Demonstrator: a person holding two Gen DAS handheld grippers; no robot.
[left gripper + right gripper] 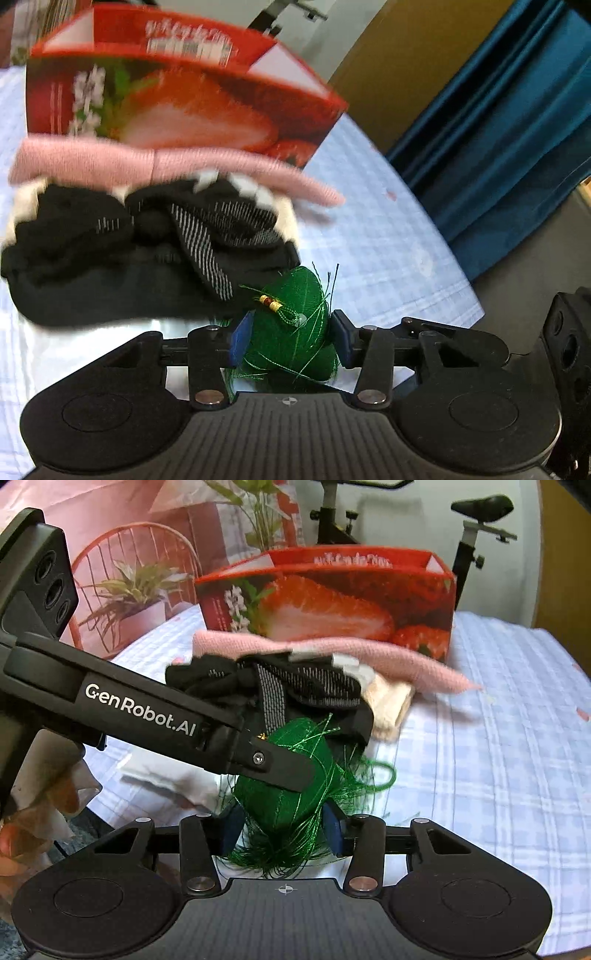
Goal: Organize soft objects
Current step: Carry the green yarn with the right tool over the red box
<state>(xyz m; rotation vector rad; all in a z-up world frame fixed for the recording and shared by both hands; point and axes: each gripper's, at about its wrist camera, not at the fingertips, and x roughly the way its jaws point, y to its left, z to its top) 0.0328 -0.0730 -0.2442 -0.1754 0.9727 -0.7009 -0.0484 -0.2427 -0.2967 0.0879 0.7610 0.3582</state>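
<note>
Between the blue pads of the left gripper (pixel 290 339) sat a green thread-wrapped pouch (pixel 291 325), both pads pressed against its sides, a small beaded cord with yellow and red beads lying across its top. Loose green threads strayed out all round it. From the right wrist view the same green thread-wrapped pouch (pixel 284 797) also lay between the pads of the right gripper (pixel 284 830); those pads stood close at its sides, but the tangle of threads hid whether they actually pressed it, so I could not tell. The left gripper (pixel 291 771) reached in from the upper left of that view, one black finger lying over the top of the pouch. No earlier view to compare.

Just behind the pouch, touching it, was a heap of black socks (pixel 147 251) with white-striped bands. Behind the socks lay a pink knitted piece (pixel 155 166), stretched sideways, its tapered end pointing right. A cream cloth (pixel 388 705) showed at the right edge of the socks. Farther back from the pouch stood an open red strawberry-printed box (pixel 332 605), upright. All rested on a pale blue checked cloth (pixel 498 757). Well beyond the pouch: a potted plant (pixel 129 594), a red wire chair (pixel 177 546), an exercise bike (pixel 476 528), a blue curtain (pixel 498 129).
</note>
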